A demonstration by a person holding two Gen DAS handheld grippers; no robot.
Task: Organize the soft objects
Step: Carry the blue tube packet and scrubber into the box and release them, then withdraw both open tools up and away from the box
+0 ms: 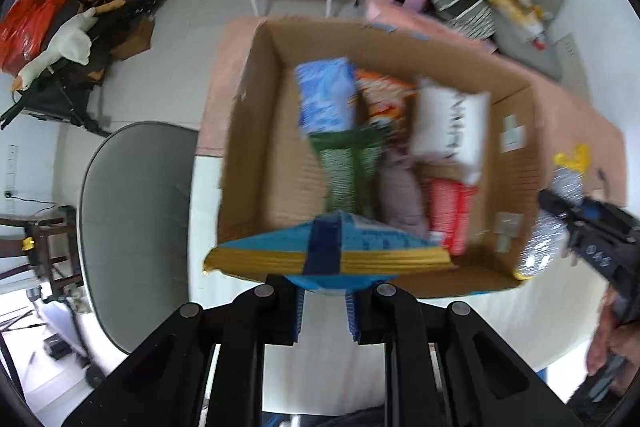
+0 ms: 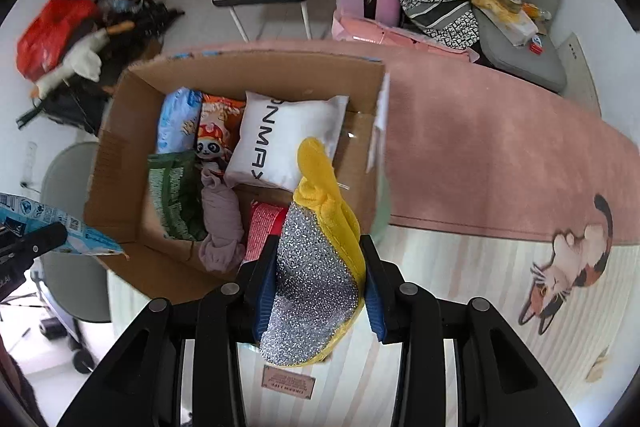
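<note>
Left tool [image 1: 325, 301] is clamping a blue packet [image 1: 332, 247] with a gold edge, holding it just over the near rim of the box [image 1: 256, 155]. Right tool [image 2: 320, 291] is clamping a yellow-and-silver mitt [image 2: 316, 267], hanging it at the box's near right corner. In the left view that mitt [image 1: 548, 243] is showing just outside the box wall.

Box is sitting open on a pink mat [image 2: 480, 155] on the tabletop [image 2: 460, 327]. Inside: white pillow [image 2: 286, 143] leaning toward the right wall, light-blue pack [image 2: 178, 123] and orange panda pack [image 2: 218, 127] along the far side, green pack [image 2: 174, 199] at left, mauve cloth [image 2: 220, 223] in the middle, red pack [image 2: 264, 231] near the front. Left view is blurring. Grey chair [image 1: 132, 227] standing left of the tabletop.
</note>
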